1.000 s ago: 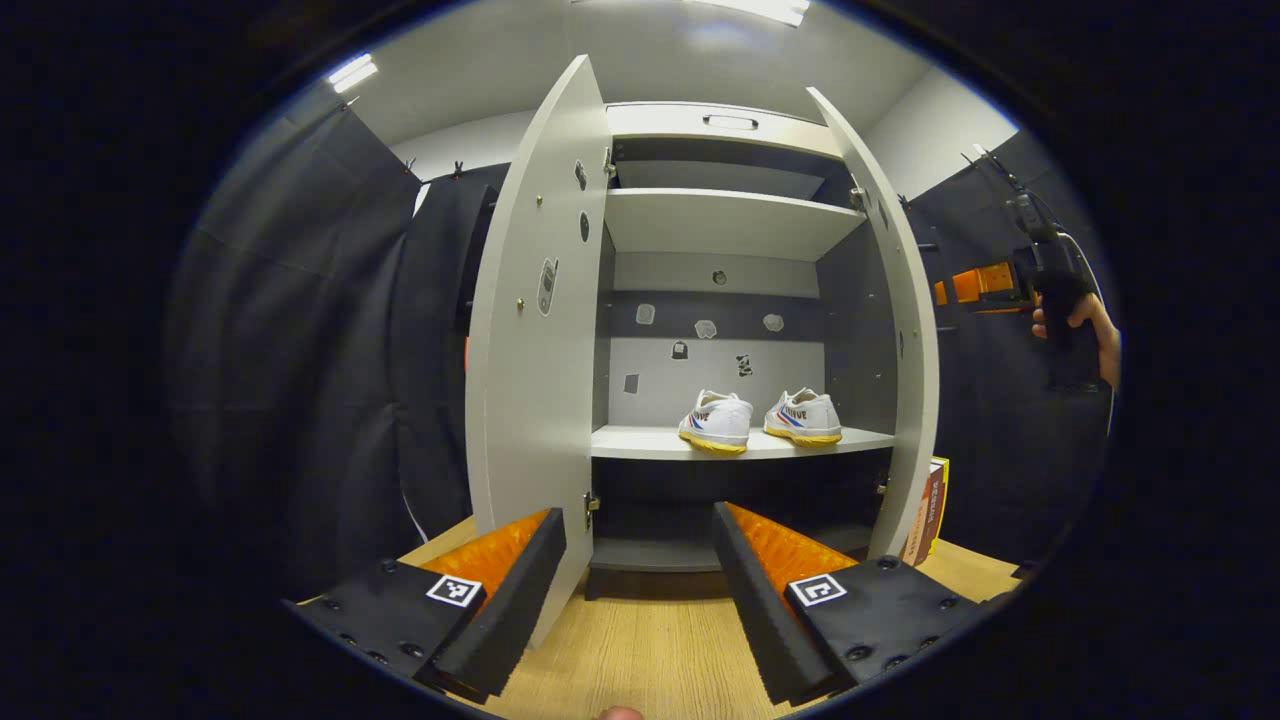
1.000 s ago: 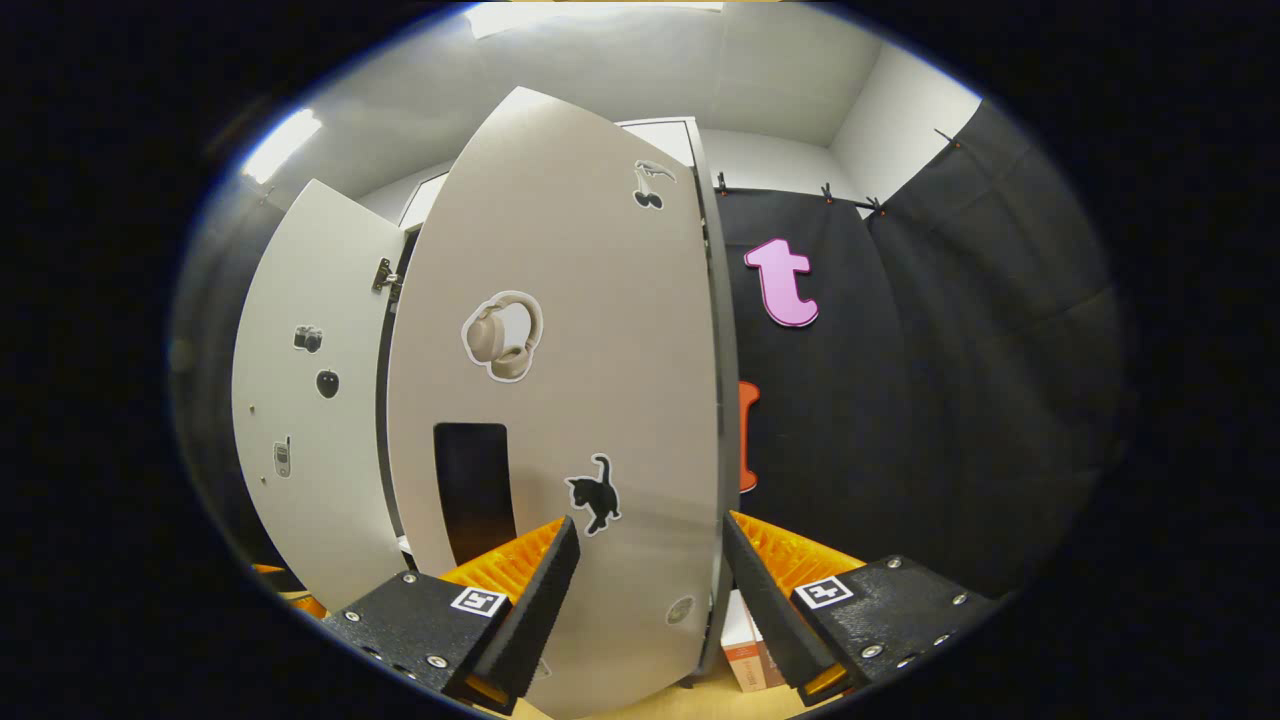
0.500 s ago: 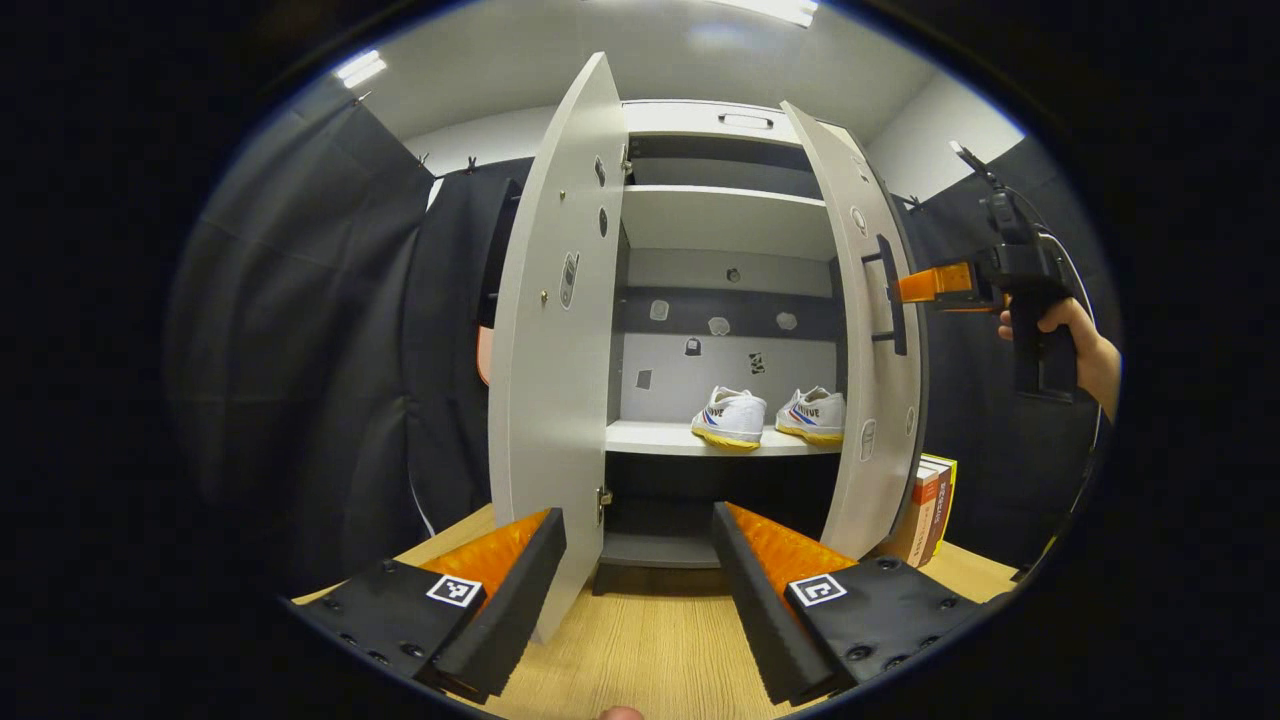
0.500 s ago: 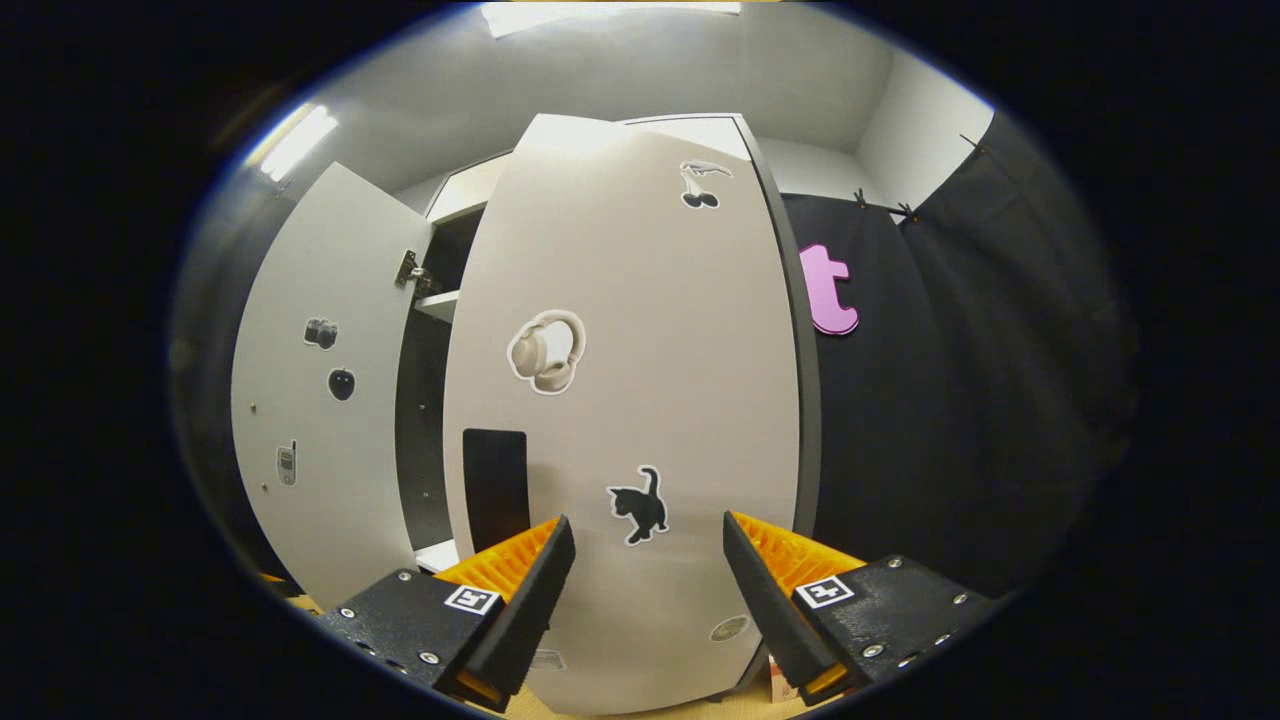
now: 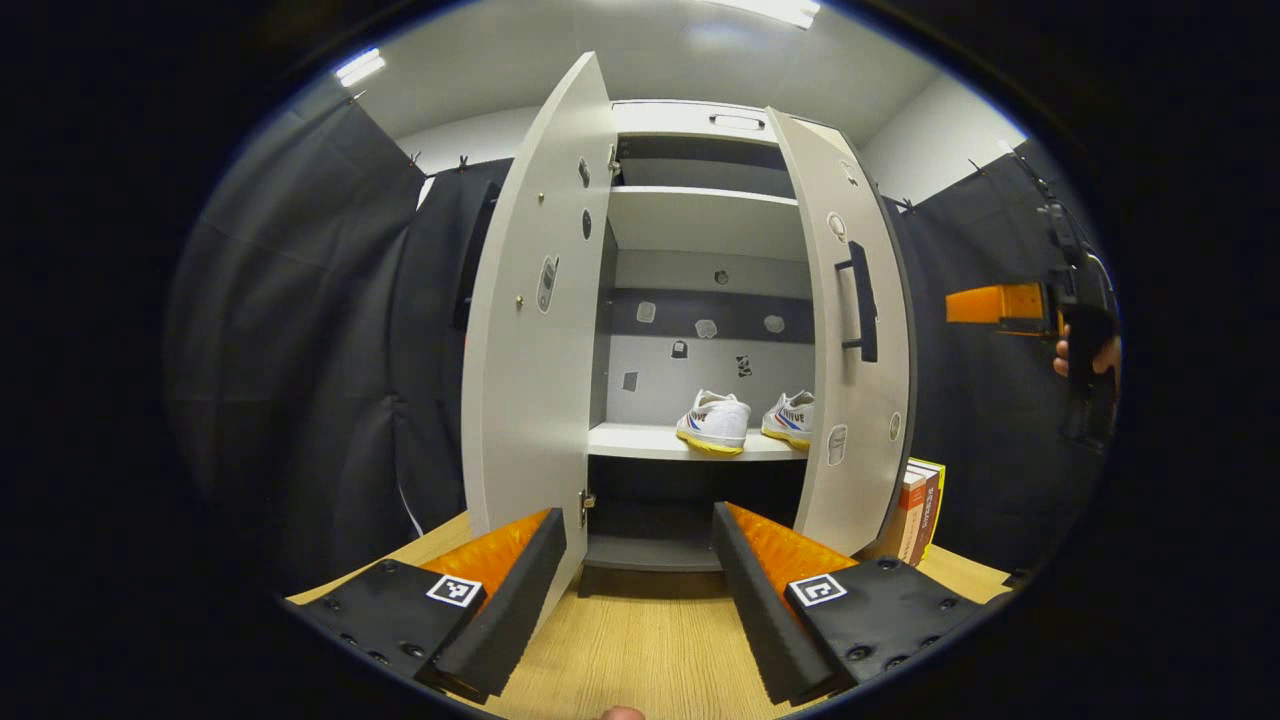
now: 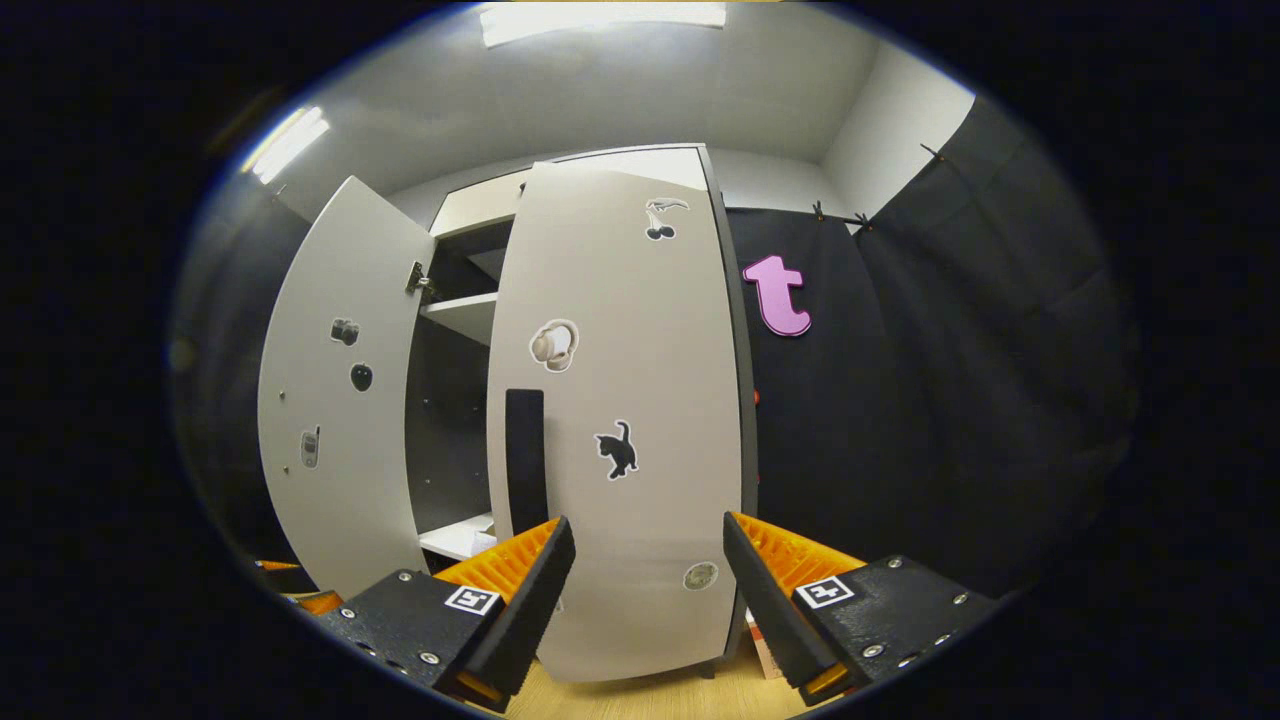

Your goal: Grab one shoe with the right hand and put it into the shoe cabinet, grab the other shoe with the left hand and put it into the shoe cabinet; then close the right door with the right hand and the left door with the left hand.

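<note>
Two white shoes, one (image 5: 714, 421) beside the other (image 5: 792, 419), stand on the middle shelf (image 5: 650, 443) of the grey shoe cabinet. The left door (image 5: 530, 330) stands wide open; the right door (image 5: 850, 340) is swung most of the way shut and hides part of the right shoe. My left gripper (image 5: 640, 590) is open, low in front of the cabinet. My right gripper (image 6: 650, 590) is open, facing the outside of the right door (image 6: 620, 420) with its dark handle (image 6: 524, 460), apart from it. It also appears far right in the left gripper view, the right gripper (image 5: 1000, 303) in a hand.
Several books (image 5: 920, 508) stand on the wooden floor (image 5: 650, 650) just right of the cabinet. Black cloth walls close in on both sides. An upper shelf (image 5: 700, 215) sits above the shoes.
The right door has swung further toward shut, covering more of the right shoe. My right gripper has drawn back from the door's face. The left door has not moved.
</note>
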### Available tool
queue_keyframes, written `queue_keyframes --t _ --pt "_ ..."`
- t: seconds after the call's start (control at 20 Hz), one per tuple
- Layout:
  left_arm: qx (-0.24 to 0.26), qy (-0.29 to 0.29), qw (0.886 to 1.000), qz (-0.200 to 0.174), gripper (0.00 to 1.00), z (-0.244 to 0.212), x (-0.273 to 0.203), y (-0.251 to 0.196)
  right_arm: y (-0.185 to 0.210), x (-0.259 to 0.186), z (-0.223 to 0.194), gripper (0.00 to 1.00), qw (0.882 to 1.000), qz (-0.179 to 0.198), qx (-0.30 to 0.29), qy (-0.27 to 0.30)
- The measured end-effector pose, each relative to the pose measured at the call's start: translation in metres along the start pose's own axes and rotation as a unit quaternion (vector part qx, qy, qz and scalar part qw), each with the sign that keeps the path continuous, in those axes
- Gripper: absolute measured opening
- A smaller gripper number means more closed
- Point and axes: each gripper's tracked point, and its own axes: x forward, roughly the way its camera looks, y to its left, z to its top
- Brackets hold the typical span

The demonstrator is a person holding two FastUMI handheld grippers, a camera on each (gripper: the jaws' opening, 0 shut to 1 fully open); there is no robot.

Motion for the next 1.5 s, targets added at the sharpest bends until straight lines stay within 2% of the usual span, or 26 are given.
queue_keyframes --t 0.2,0.25,0.3,0.35,0.4,0.45,0.55,0.6,0.7,0.9,1.0,1.05,1.1,1.15,1.2,1.25,1.3,1.35,1.4,1.45,1.5 --pt "0.001 -0.001 1.000 -0.005 0.92 0.002 0.004 -0.007 0.017 -0.030 -0.043 0.92 1.000 0.008 0.002 0.025" --pt "0.000 -0.002 1.000 -0.005 0.96 0.004 0.003 -0.008 0.019 -0.038 -0.054 0.92 1.000 0.005 0.003 0.031" --pt "-0.002 -0.002 1.000 -0.007 0.92 0.004 0.004 -0.010 0.020 -0.046 -0.066 0.92 0.999 -0.001 0.001 0.036" --pt "-0.002 -0.002 1.000 -0.008 0.96 0.005 0.003 -0.011 0.019 -0.053 -0.077 0.92 0.999 -0.009 -0.003 0.040" --pt "-0.002 -0.002 1.000 -0.007 0.92 0.004 0.003 -0.011 0.018 -0.059 -0.086 0.92 0.999 -0.015 -0.006 0.045" --pt "-0.002 -0.002 1.000 -0.007 0.96 0.005 0.003 -0.011 0.019 -0.064 -0.094 0.92 0.999 -0.016 -0.005 0.051" --pt "-0.007 -0.002 1.000 -0.008 0.92 0.009 0.003 -0.012 0.020 -0.068 -0.106 0.92 0.998 -0.015 0.006 0.066" --pt "-0.016 -0.007 1.000 -0.008 0.99 0.015 0.002 -0.009 0.020 -0.069 -0.107 0.92 0.997 -0.014 0.014 0.068" --pt "-0.051 -0.031 0.998 -0.010 0.96 0.040 -0.001 -0.002 0.016 -0.067 -0.107 0.92 0.997 -0.019 0.023 0.067" --pt "-0.075 -0.063 0.994 0.038 0.96 0.091 -0.002 0.055 0.006 -0.064 -0.100 0.92 0.997 -0.031 0.043 0.056" --pt "-0.059 -0.089 0.991 0.076 0.96 0.118 -0.005 0.096 -0.001 -0.063 -0.099 0.92 0.997 -0.036 0.043 0.054" --pt "-0.044 -0.101 0.989 0.102 0.92 0.130 -0.006 0.120 -0.004 -0.063 -0.097 0.92 0.997 -0.036 0.045 0.051" --pt "-0.031 -0.106 0.986 0.129 0.99 0.138 -0.007 0.146 -0.006 -0.062 -0.096 0.92 0.997 -0.038 0.051 0.049" --pt "-0.023 -0.109 0.983 0.146 0.92 0.145 -0.006 0.166 -0.010 -0.063 -0.095 0.92 0.996 -0.042 0.056 0.047" --pt "-0.022 -0.112 0.981 0.157 0.92 0.151 -0.004 0.182 -0.013 -0.063 -0.092 0.92 0.996 -0.047 0.059 0.044" --pt "-0.025 -0.119 0.979 0.163 0.96 0.158 0.002 0.197 -0.017 -0.063 -0.090 0.92 0.996 -0.051 0.060 0.041" --pt "-0.028 -0.121 0.978 0.167 0.92 0.160 0.011 0.211 -0.019 -0.065 -0.087 0.92 0.996 -0.055 0.060 0.037" --pt "-0.035 -0.119 0.977 0.172 0.94 0.161 0.024 0.224 -0.022 -0.066 -0.085 0.92 0.996 -0.060 0.058 0.035" --pt "-0.039 -0.120 0.977 0.174 0.96 0.163 0.033 0.233 -0.025 -0.067 -0.082 0.92 0.996 -0.065 0.056 0.033" --pt "-0.039 -0.120 0.976 0.176 0.92 0.165 0.044 0.239 -0.025 -0.068 -0.080 0.92 0.996 -0.067 0.053 0.031" --pt "-0.035 -0.120 0.977 0.173 0.96 0.167 0.055 0.243 -0.026 -0.071 -0.079 0.92 0.996 -0.067 0.050 0.030"
